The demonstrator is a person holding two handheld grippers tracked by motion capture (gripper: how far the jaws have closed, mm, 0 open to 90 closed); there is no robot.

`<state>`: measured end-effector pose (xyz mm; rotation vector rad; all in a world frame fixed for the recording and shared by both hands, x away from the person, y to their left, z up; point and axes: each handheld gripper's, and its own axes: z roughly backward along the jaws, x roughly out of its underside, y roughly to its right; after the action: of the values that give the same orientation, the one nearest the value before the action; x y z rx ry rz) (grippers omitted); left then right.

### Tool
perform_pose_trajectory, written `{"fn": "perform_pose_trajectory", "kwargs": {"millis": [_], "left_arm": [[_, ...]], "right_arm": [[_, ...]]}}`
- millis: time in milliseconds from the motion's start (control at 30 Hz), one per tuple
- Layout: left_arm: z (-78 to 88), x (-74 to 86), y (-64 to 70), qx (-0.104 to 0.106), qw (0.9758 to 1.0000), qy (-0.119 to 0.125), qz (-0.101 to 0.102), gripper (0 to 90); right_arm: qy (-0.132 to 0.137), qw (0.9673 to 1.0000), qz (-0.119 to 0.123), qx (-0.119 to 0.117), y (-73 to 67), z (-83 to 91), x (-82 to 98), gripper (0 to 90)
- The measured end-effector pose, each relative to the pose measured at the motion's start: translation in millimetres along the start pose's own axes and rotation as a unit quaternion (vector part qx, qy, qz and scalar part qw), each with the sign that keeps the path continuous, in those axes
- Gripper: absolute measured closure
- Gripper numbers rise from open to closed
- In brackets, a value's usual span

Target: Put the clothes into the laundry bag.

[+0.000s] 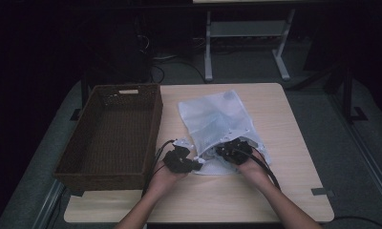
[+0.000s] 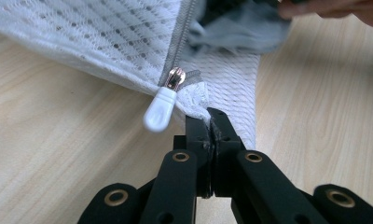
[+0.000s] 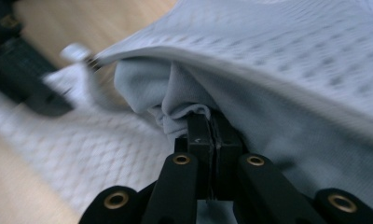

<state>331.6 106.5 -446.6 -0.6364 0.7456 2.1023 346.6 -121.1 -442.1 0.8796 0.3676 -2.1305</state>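
Note:
A white mesh laundry bag [image 1: 217, 121] lies on the table, its open zippered mouth toward me. My left gripper [image 1: 195, 163] is shut on the bag's corner [image 2: 196, 100] by the zipper end, where a white zipper pull [image 2: 160, 108] dangles. My right gripper [image 1: 226, 151] is at the bag's mouth, shut on a fold of pale grey cloth [image 3: 184, 105] that sits under the bag's upper mesh layer [image 3: 287, 51]. That grey cloth [image 2: 240, 28] also shows in the bag's opening in the left gripper view.
A dark brown woven basket [image 1: 153, 121] stands empty at the left of the light wooden table [image 1: 284, 124], close beside the bag. Bare tabletop lies to the right of the bag and along the near edge. Dark floor and a desk frame [image 1: 246, 43] lie beyond.

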Motion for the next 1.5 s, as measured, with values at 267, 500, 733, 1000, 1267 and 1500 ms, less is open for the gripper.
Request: {"fn": "perform_pose_trajectory", "kwargs": {"millis": [267, 500, 733, 1000, 1267, 1500], "left_arm": [[-0.6, 0.4, -0.7, -0.001, 1.0, -0.001, -0.001, 88.1], [-0.5, 0.5, -1.4, -0.002, 1.0, -0.001, 0.0, 88.1], [0.1, 0.5, -1.5, -0.001, 1.0, 0.001, 0.002, 88.0], [0.2, 0.7, -2.2, 0.0, 1.0, 0.002, 0.004, 87.9], [-0.6, 0.8, -2.6, 0.002, 1.0, 0.002, 0.005, 87.9], [-1.6, 0.8, -2.5, 0.002, 1.0, -0.003, 0.004, 87.9]], "right_arm": [[0.003, 0.9998, -0.019, -0.005, 6.0, -8.9, -3.3, 86.1], [0.005, 0.9989, -0.018, -0.042, 1.7, 8.3, 1.0, 64.9], [0.009, 0.9981, -0.018, -0.058, 1.6, 36.0, 11.7, 54.0], [0.015, 0.9987, -0.018, -0.045, 3.9, 62.4, 35.0, 48.4], [-0.021, 0.999, -0.017, -0.035, 4.1, 60.1, 58.3, 46.2], [-0.05, 0.9986, -0.004, -0.018, 0.5, 34.9, 61.0, 67.1]]}}
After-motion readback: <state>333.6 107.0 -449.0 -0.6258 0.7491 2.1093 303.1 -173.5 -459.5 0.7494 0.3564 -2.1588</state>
